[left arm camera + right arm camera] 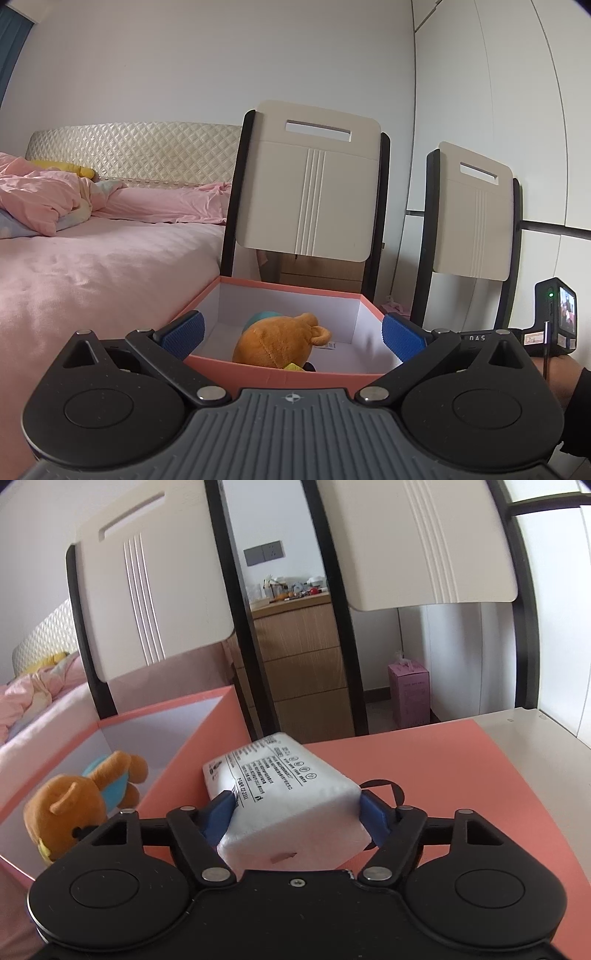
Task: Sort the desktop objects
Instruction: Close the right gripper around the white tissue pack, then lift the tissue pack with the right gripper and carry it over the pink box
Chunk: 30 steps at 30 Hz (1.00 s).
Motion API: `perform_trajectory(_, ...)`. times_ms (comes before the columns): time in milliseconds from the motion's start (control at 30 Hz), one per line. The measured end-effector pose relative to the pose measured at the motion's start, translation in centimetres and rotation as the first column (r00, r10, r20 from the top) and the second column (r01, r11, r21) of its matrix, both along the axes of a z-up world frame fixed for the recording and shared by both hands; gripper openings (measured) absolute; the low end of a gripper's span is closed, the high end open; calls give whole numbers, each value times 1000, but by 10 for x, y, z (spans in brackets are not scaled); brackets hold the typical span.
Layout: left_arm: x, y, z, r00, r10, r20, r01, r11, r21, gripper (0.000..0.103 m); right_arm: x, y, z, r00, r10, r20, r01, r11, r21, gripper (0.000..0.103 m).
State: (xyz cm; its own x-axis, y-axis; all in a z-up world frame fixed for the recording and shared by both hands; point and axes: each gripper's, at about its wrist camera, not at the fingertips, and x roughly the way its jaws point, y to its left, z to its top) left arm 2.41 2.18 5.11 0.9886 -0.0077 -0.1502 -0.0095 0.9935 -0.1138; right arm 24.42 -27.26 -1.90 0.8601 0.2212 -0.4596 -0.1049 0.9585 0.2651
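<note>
An open pink box point(284, 374) with white inner walls holds an orange plush bear point(277, 341) with a blue part. My left gripper point(293, 332) is open and empty; its blue pads stand on either side of the box's near end. In the right wrist view the box point(192, 749) is at the left with the bear point(74, 805) inside. My right gripper point(295, 812) is shut on a white tissue pack point(288, 801) with black print and holds it above the pink lid point(424, 760), just right of the box.
Two folding chairs with cream backs point(310, 184) point(476, 218) stand behind the box. A bed with pink bedding point(92, 258) lies at the left. A wooden drawer unit point(306, 672) and a pink carton point(408, 694) stand beyond. The white tabletop point(535, 746) shows at the right.
</note>
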Motion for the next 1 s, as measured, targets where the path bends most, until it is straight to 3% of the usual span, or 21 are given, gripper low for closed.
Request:
perform_trajectory(433,-3,-3,0,1000,-10,6,10,1000,9,103,-28,-20,20,999,-21,36,21,1000,14,66)
perform_trajectory(767,-4,-3,0,1000,-18,7,18,1000,12,103,-32,-34,-4,998,28,-47,-27,999,23,67)
perform_trajectory(933,-4,-5,0,1000,-21,7,21,1000,14,103,-34,-35,-7,999,41,-33,-40,999,29,75)
perform_trajectory(1000,-3,-6,0,1000,-20,6,20,1000,16,103,-33,-32,-7,999,47,-18,-47,999,11,90)
